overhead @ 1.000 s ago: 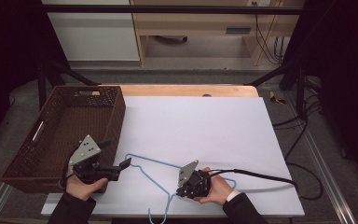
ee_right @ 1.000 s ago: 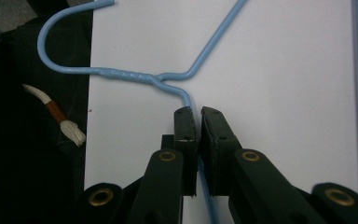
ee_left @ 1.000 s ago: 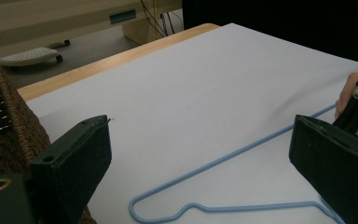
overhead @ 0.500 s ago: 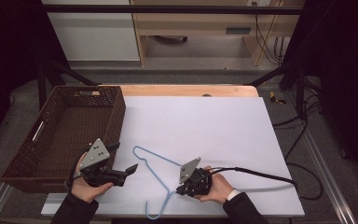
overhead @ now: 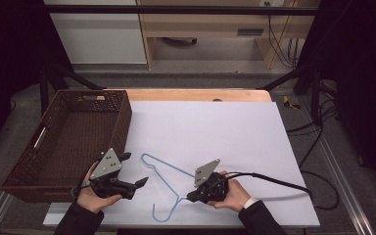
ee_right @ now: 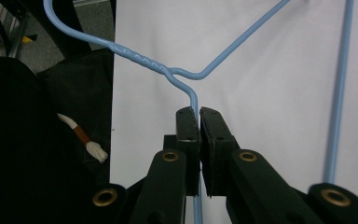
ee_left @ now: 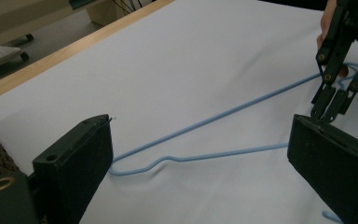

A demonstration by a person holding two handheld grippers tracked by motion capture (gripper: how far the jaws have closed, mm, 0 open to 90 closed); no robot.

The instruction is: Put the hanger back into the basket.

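Fingers, right gripper [ee_right: 197, 116]: clamped on my hanger's wire, just below the twisted neck.
Fingers, left gripper [overhead: 139, 182]: spread wide, holding nothing, aimed at the hanger's far corner.
Item: blue wire hanger [overhead: 169, 169], thin, triangular, hook toward me, lying flat on the white table sheet [overhead: 235, 132].
Progress: one side gripped; I judge the second grip and any lift toward the wicker basket [overhead: 66, 142] not yet done.
Surroundings: basket just left of my left gripper.
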